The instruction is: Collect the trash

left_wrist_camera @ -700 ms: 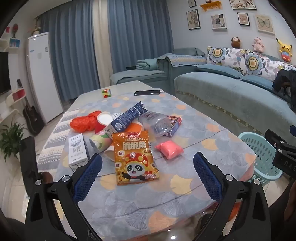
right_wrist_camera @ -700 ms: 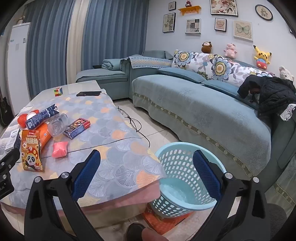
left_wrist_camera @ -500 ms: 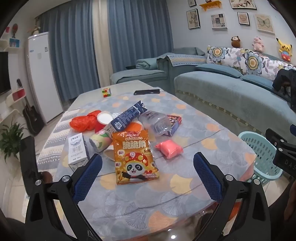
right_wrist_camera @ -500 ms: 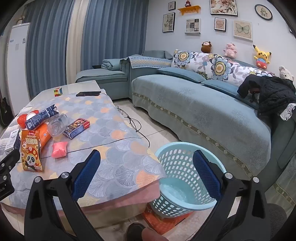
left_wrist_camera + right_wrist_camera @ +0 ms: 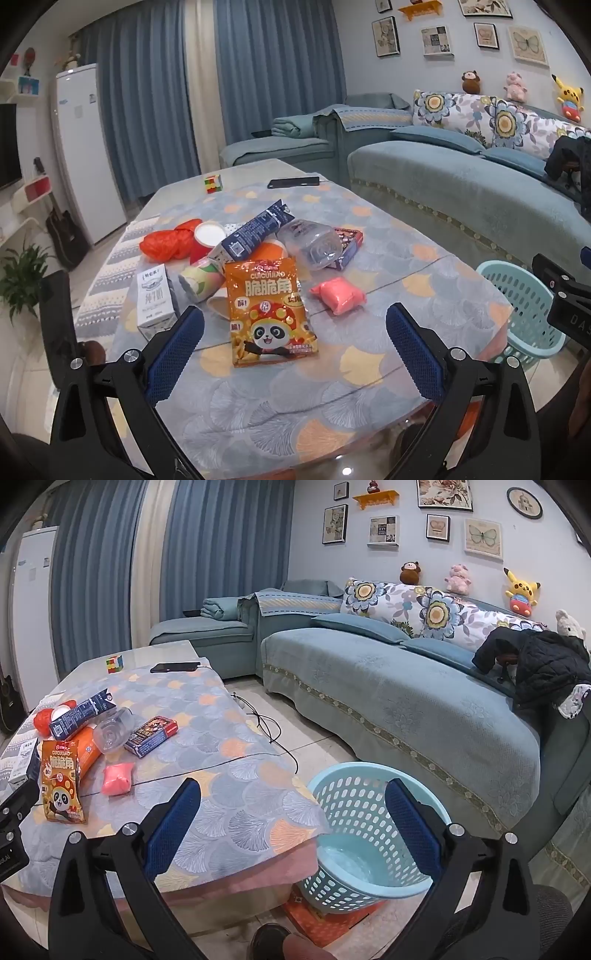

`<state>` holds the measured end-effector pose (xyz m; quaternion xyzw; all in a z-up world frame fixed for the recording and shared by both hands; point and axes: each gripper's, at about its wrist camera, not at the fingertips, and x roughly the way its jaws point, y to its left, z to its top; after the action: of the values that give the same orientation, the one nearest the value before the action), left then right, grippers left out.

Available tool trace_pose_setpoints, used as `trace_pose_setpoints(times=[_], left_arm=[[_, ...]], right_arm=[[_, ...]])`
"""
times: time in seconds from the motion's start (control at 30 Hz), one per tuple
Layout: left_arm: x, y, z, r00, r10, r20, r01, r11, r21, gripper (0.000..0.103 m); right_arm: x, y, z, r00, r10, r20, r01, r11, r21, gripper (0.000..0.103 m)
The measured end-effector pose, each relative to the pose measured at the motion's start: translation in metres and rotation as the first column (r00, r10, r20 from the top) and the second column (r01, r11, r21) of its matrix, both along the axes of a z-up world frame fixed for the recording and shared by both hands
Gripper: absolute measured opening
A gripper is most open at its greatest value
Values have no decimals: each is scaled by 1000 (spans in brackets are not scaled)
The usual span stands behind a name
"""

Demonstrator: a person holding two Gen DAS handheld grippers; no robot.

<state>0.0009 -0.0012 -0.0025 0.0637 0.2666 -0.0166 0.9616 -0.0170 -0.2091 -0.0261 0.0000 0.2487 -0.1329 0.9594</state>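
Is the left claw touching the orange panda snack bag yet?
Apart. The left wrist view shows the left claw open, bare tablecloth separating each finger from the snack bag.

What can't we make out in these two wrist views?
- Paper cup, left view: partly hidden under the blue carton and snack bag.
- White milk box, right view: cut off by the left hand-held gripper at the frame edge.
- Basket bottom, right view: partly hidden by the right hand-held gripper.
- Phone screen: too small to read.

Both wrist cams downward, table (image 5: 369, 387) shared
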Motion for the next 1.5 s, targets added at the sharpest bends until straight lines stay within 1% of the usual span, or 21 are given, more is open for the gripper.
trace_pose_setpoints(times=[0.27, 0.33, 1.5], left_arm=[[0, 0, 0, 1000, -1, -2, 1, 1000, 1, 96], [0, 0, 1, 1000, 0, -2, 0, 1000, 1, 96], [-2, 0, -4, 1000, -1, -8, 1, 1000, 5, 96]], right_arm=[[0, -1, 0, 1000, 0, 0, 0, 1000, 2, 95], [-3, -7, -1, 1000, -2, 0, 2, 1000, 2, 95], [-2, -6, 2, 1000, 0, -1, 0, 1000, 5, 95]])
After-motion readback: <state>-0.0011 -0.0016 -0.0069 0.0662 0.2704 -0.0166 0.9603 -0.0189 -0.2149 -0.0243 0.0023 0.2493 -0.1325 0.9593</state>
